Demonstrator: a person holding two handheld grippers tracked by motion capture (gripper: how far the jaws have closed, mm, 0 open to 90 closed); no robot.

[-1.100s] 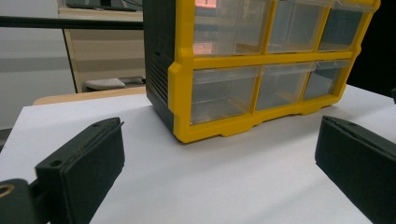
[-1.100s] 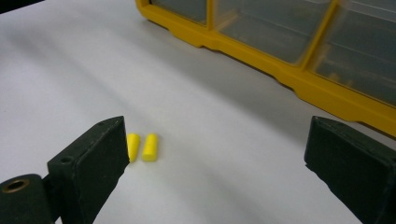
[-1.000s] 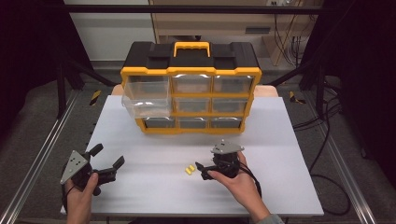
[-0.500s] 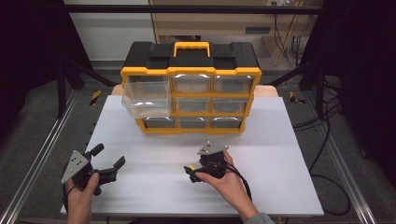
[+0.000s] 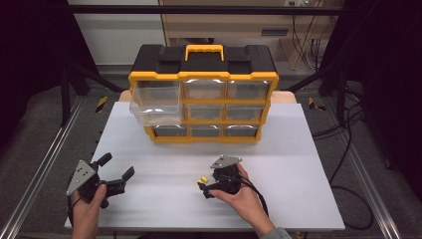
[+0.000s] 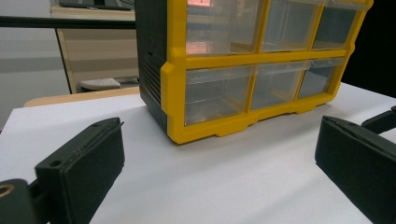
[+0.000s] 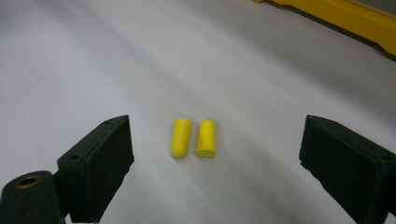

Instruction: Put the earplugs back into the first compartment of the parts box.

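Observation:
Two small yellow foam cylinders [image 7: 181,137] [image 7: 206,138] lie side by side on the white table, also seen in the high view [image 5: 201,179]. My right gripper [image 5: 205,188] [image 7: 219,161] hangs low over them, jaws on either side and apart from them. Its jaws have just been closing a little but are still wide, touching neither piece. My left gripper [image 5: 118,166] [image 6: 219,163] rests open near the front left of the table, with nothing between its jaws, facing the yellow and black drawer organizer [image 5: 204,94] [image 6: 210,93].
The organizer stands at the back middle of the white table [image 5: 298,149]. Its top left clear drawer [image 5: 155,102] is pulled out toward me. Metal rails run along both table sides.
My right hand has moved left and down, bringing its gripper over the two yellow pieces. The left hand has stayed where it was.

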